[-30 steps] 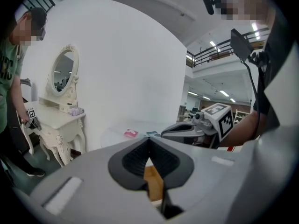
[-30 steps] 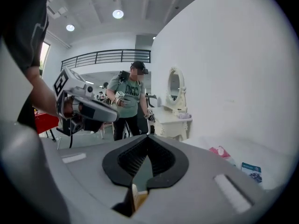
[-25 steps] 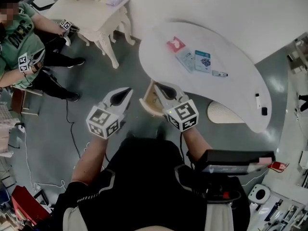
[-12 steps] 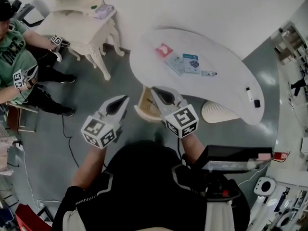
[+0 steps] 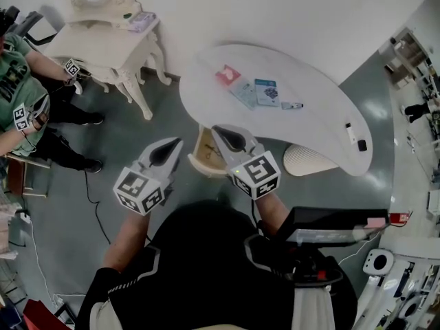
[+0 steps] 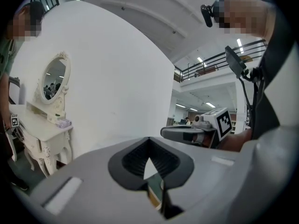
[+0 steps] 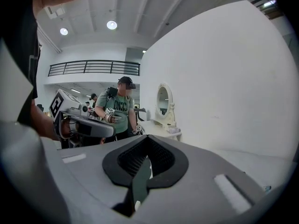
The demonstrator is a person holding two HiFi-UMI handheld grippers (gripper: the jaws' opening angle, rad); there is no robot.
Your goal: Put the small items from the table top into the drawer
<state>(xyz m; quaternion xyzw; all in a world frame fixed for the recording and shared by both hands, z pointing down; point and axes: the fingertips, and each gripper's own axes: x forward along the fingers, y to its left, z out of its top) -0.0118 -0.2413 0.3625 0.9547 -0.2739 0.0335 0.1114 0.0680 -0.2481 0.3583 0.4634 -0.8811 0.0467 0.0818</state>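
Several small items lie on the curved white table (image 5: 323, 88): a red packet (image 5: 225, 75), a pale card (image 5: 245, 93), a blue box (image 5: 266, 91) and a small tag (image 5: 291, 106). Two dark pieces (image 5: 355, 137) lie near its right end. A wooden drawer (image 5: 205, 154) stands open under the table's near edge. My left gripper (image 5: 176, 143) is shut and empty, over the floor left of the drawer. The right gripper (image 5: 218, 130), also shut and empty, hovers over the drawer. Both point at the table. Each gripper view shows shut jaws, the left gripper (image 6: 149, 142) and the right gripper (image 7: 148, 142).
A white dressing table (image 5: 103, 43) with a mirror stands at the upper left; a person in a green shirt (image 5: 14, 91) sits beside it. A ribbed white round object (image 5: 306, 160) is under the table's right part. A cable (image 5: 93, 205) trails on the grey floor.
The head view has swung, so the table and dressing table sit further left and up in the picture. Both grippers stay shut and keep about the same places by the drawer.
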